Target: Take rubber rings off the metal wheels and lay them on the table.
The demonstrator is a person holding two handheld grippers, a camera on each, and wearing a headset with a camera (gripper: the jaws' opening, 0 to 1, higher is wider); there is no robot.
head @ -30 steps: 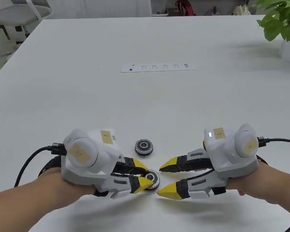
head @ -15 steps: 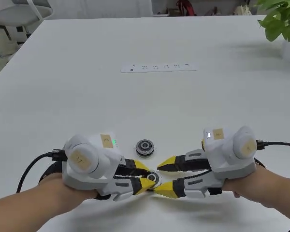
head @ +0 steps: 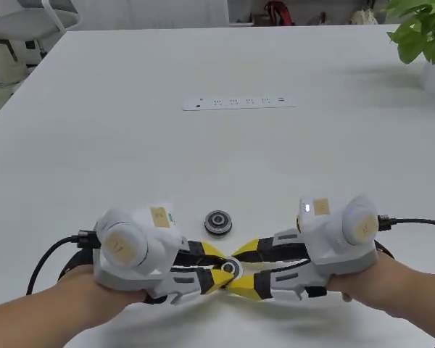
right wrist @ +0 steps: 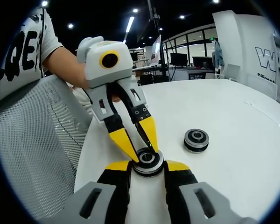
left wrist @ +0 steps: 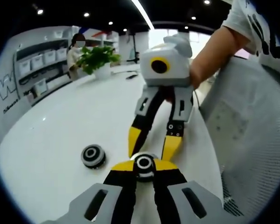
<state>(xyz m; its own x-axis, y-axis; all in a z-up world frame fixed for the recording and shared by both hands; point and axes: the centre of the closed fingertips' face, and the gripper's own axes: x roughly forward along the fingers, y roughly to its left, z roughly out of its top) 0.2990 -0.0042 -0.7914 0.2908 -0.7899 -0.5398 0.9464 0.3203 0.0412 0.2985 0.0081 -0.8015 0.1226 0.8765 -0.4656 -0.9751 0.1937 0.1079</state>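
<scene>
A large letter W stands on the wall panel beyond the table edge in the right gripper view. The small line under it perhaps begins "Differ" and is too blurred to read on. A large W also stands on the wall in the left gripper view. The shirt bears big dark letters, "QE". Tan stickers on top of the left gripper and right gripper carry marks too small to read.
</scene>
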